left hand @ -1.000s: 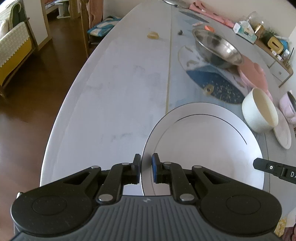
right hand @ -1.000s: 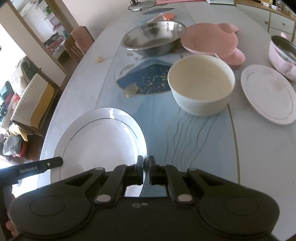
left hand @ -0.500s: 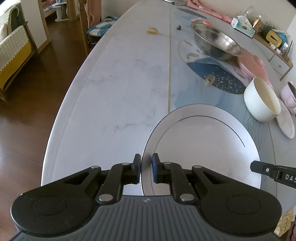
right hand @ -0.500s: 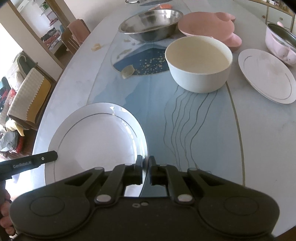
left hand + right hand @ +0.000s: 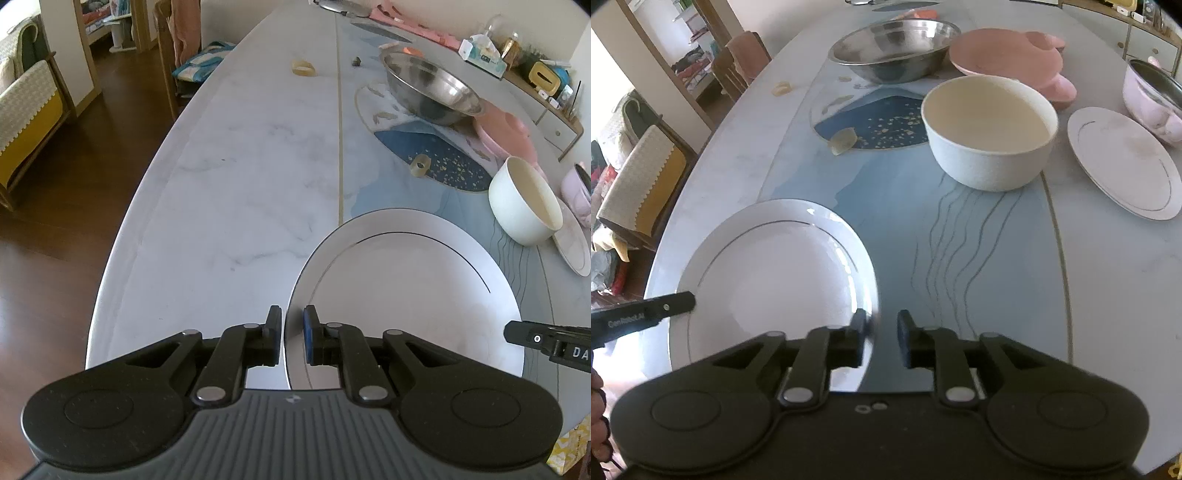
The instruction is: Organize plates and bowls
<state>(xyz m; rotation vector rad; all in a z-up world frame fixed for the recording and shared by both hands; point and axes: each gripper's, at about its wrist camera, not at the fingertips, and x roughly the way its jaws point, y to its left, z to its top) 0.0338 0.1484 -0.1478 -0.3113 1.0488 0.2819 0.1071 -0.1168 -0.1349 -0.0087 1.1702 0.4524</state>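
Note:
A large white plate (image 5: 406,291) (image 5: 775,280) lies near the table's front edge. My left gripper (image 5: 290,332) straddles the plate's left rim with a small gap between its jaws, so it is slightly open. My right gripper (image 5: 881,332) is open at the plate's right rim, which lies beside its left finger. A cream bowl (image 5: 990,129) (image 5: 524,203) stands beyond the plate. A small white plate (image 5: 1123,162), a pink plate (image 5: 1008,59), a steel bowl (image 5: 894,48) (image 5: 428,88) and a pink pot (image 5: 1152,99) stand farther back.
The table (image 5: 240,166) is long and marble with a blue inlay. Small scraps (image 5: 421,164) (image 5: 303,68) lie on it. Chairs and wood floor (image 5: 74,166) are off the left edge. A sideboard with boxes (image 5: 546,81) runs along the right.
My right gripper has opened and let go of the large plate's rim. My left gripper's jaws have parted slightly. Both views moved forward a little; the plate now rests on the table.

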